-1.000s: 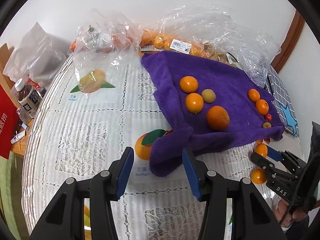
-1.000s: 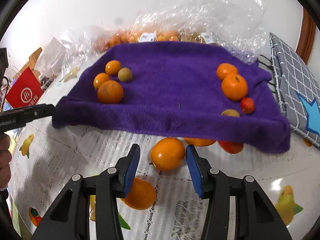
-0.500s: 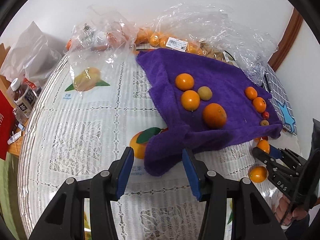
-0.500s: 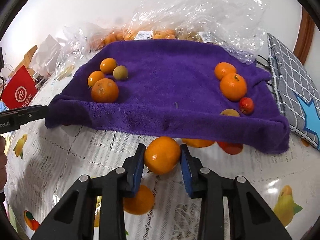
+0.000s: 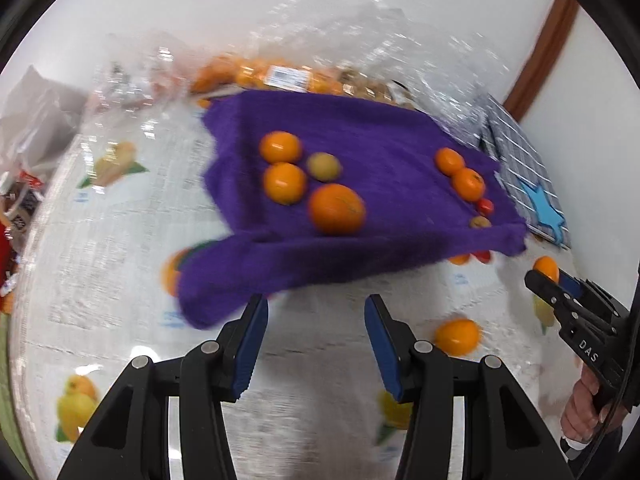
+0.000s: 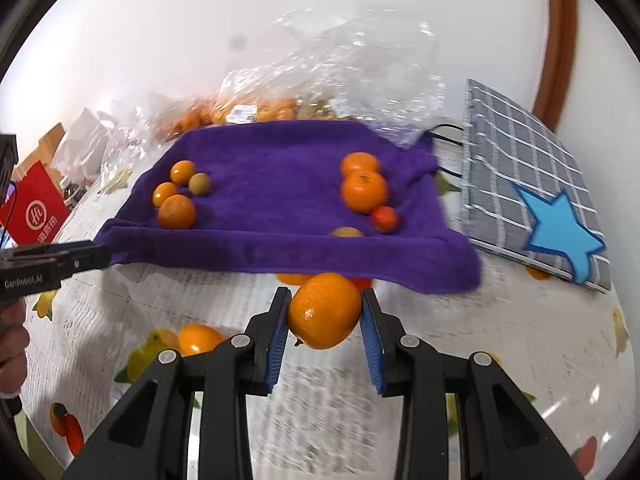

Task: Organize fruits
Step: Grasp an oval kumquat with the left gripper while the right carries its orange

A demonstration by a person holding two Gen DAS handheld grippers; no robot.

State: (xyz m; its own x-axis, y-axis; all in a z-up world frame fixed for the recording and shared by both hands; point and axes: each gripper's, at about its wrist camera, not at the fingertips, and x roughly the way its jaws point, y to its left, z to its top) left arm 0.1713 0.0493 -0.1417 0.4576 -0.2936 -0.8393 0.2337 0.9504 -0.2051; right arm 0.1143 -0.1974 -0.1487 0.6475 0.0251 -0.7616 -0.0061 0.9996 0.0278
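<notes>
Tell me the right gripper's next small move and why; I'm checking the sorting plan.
Probably carry the orange forward over the purple towel's near edge and set it by the oranges on its right side. The right gripper is shut on the fruit, clear of the tablecloth, just short of that edge. The left gripper is open, holding nothing.

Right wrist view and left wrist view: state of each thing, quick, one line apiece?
Right gripper: shut on the orange, lifted off the tablecloth.
Orange: pinched between both blue fingers.
Left gripper: open, empty.
Purple towel: spread flat, fruit in two clusters on it.
Loose orange: lying on the tablecloth.
</notes>
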